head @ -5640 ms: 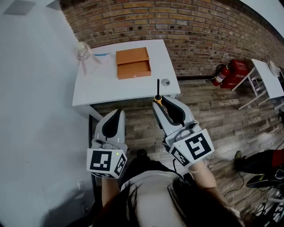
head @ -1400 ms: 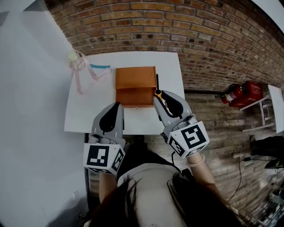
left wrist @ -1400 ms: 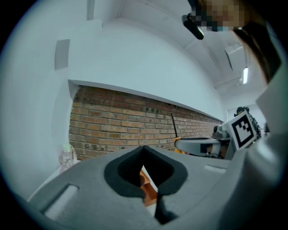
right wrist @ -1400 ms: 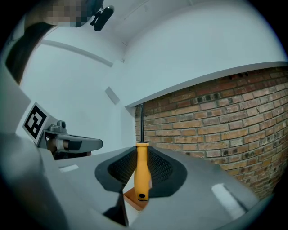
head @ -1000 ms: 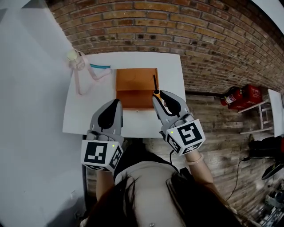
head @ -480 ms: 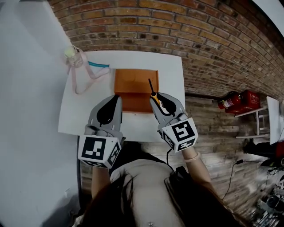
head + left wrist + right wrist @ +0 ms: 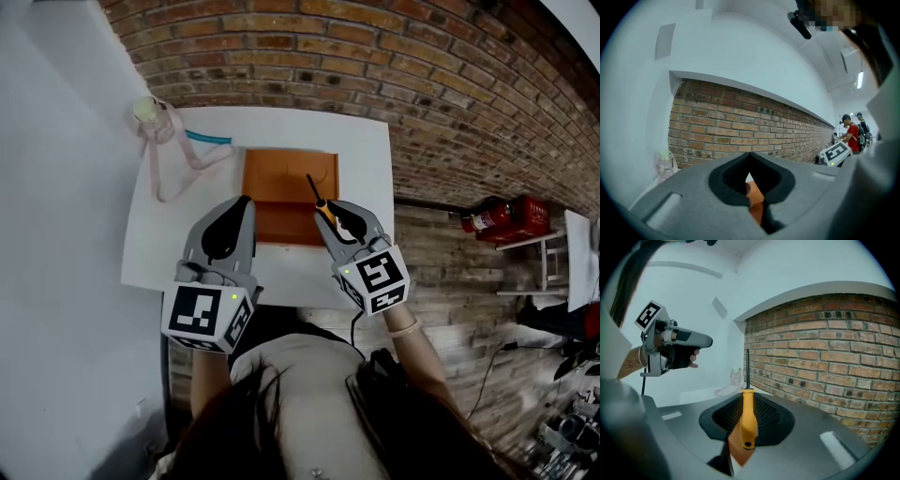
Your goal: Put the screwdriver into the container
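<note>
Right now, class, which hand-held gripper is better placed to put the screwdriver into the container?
Right: the right hand-held gripper holds the screwdriver, its tip over the container. The left hand-held gripper is shut on nothing.

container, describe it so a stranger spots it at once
A white table stands against the brick wall. The container lies mid-table, a shallow tray split in two. It alone is orange; the strap beside it is pale pink.

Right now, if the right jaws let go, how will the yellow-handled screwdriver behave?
The yellow-handled screwdriver looks rigid and fairly light: the right gripper holds it by the handle alone. Its roundish handle would probably roll until a wall of the shallow orange container stops it.
</note>
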`<state>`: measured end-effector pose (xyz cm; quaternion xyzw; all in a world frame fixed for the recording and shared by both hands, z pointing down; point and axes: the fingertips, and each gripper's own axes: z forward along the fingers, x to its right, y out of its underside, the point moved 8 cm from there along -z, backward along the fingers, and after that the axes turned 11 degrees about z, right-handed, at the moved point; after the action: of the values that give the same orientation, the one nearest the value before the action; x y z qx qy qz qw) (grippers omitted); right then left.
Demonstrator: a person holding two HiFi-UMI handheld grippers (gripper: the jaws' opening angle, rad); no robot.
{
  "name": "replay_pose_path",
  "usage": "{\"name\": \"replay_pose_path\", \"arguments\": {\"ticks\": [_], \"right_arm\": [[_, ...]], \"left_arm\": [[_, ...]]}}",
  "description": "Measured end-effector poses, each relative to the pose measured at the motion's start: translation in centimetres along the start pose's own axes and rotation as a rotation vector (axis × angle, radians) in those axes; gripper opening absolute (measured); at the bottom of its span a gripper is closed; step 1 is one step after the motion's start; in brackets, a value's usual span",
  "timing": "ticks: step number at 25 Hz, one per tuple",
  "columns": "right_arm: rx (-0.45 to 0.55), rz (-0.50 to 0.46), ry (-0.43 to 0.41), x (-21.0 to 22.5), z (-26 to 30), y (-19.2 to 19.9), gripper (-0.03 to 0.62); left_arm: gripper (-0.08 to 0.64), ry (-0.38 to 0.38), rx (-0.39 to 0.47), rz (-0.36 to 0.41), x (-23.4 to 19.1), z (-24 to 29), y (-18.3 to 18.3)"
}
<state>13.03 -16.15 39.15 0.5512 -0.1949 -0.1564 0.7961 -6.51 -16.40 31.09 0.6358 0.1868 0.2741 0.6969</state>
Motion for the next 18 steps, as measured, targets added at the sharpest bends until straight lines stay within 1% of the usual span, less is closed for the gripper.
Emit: {"name": "replay_pose_path", "arguments": {"ticks": [13, 18], "right_arm": [[-0.120, 0.007, -0.026, 1.1, 3.9, 2.4, 0.078], [-0.181, -0.005, -0.050, 1.2, 5.3, 3.6, 0.078]], "left_arm": [[0.000, -0.018, -0.030, -0.023, -2.7, 1.3, 1.2], [0.000, -0.025, -0.042, -0.032, -3.6, 1.7, 1.7]]}}
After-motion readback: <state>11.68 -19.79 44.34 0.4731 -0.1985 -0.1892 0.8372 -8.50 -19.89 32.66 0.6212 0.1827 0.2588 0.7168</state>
